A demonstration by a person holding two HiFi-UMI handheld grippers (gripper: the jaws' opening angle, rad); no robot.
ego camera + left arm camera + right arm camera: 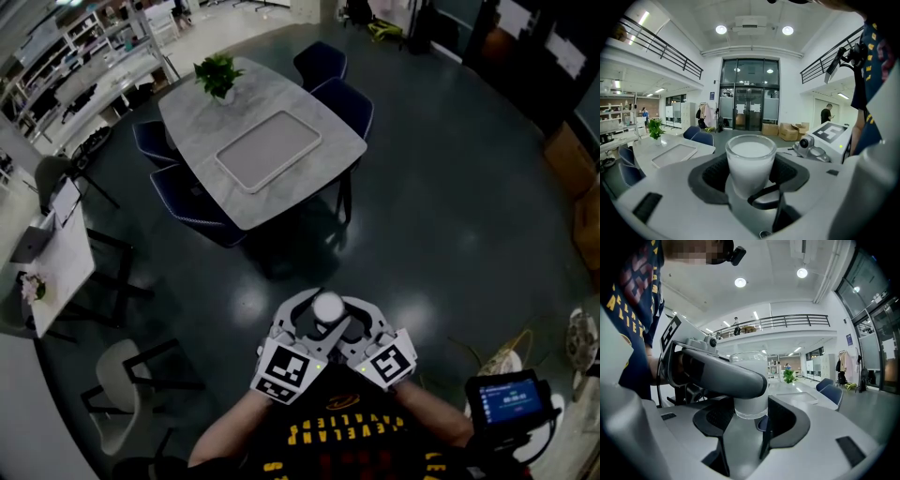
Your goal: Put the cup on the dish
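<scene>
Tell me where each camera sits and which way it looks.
Head view: on the person's head, looking down at floor, table and cup; forearms show.
Left gripper view: on the left tongs, facing glass doors, cup gripped; shirt at right.
Right gripper view: on the right tongs, facing the plant, cup gripped; shirt at left.
Shared: all show cup and table.

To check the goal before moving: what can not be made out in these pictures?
Dish: head view, none identifiable; the flat grey rectangular tray is too small for detail.
Frosted white cup contents: all views, frosted wall hides them.
Right gripper contact with cup: right gripper view, left gripper crosses it.
</scene>
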